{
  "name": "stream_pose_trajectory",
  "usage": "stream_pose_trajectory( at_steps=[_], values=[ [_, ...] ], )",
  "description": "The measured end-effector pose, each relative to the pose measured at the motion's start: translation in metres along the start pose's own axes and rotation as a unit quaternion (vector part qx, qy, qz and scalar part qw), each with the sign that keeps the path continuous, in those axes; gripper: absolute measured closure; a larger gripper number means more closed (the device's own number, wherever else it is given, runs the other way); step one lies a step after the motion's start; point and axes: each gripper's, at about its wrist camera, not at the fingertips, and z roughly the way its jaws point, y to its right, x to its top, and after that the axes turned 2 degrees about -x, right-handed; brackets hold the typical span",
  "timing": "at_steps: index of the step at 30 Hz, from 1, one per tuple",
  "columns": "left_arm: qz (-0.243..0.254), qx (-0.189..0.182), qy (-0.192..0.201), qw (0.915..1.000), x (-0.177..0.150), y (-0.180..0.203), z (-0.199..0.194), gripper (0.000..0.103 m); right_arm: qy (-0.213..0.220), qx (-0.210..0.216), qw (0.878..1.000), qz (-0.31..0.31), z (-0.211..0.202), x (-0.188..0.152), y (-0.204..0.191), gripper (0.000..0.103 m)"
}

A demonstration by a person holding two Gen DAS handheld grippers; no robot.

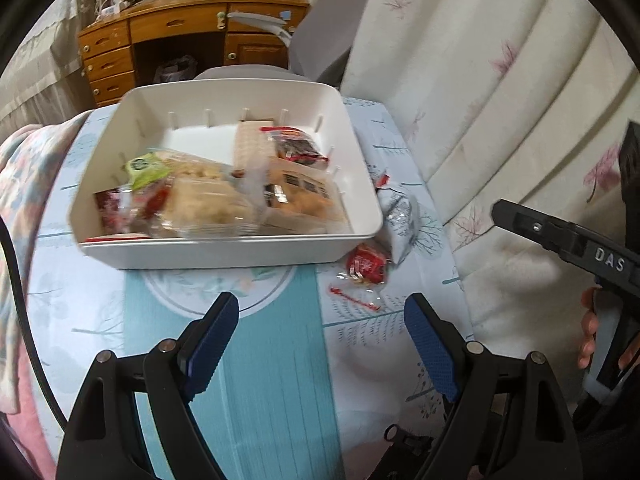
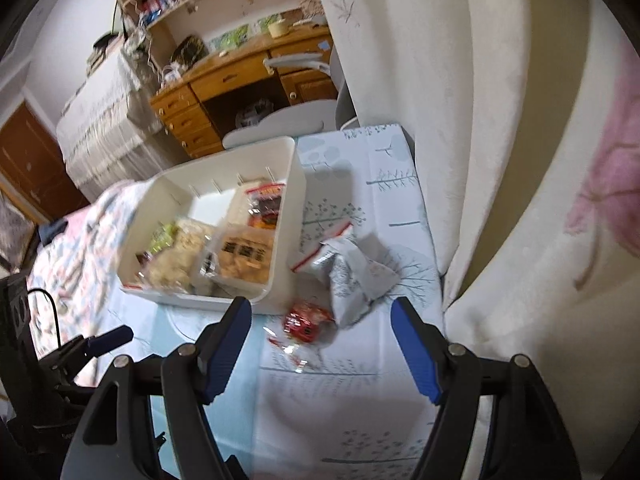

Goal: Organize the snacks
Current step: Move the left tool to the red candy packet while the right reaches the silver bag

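Observation:
A white bin (image 1: 224, 246) (image 2: 286, 216) stands on the patterned tablecloth and holds several wrapped snacks. A small red snack packet (image 1: 366, 266) (image 2: 306, 320) lies on the cloth just right of the bin's near corner. A white-grey snack bag (image 1: 398, 216) (image 2: 354, 276) lies behind it, against the bin's right wall. My left gripper (image 1: 320, 344) is open and empty, in front of the bin. My right gripper (image 2: 322, 344) is open and empty, just short of the red packet. The right gripper's finger also shows at the right of the left wrist view (image 1: 560, 240).
A cream curtain with pink leaves (image 1: 500, 100) (image 2: 500, 160) hangs along the table's right edge. A grey chair (image 1: 332, 28) and a wooden desk (image 1: 160, 40) stand beyond the table. A floral quilt (image 1: 24, 184) lies at the left.

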Motion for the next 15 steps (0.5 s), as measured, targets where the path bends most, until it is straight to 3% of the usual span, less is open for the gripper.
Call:
stream_pose_trajectory(
  at_steps=[6, 15],
  values=[
    [0.032, 0.005, 0.013, 0.9994, -0.012, 0.027, 0.032, 0.019, -0.007, -0.02, 0.998, -0.056, 0.023, -0.004, 0.004, 0.03],
    [0.077, 0.03, 0.046, 0.9955, -0.022, 0.057, 0.076, 0.019, 0.023, -0.034, 0.986, -0.161, 0.064, -0.005, 0.005, 0.03]
  ],
)
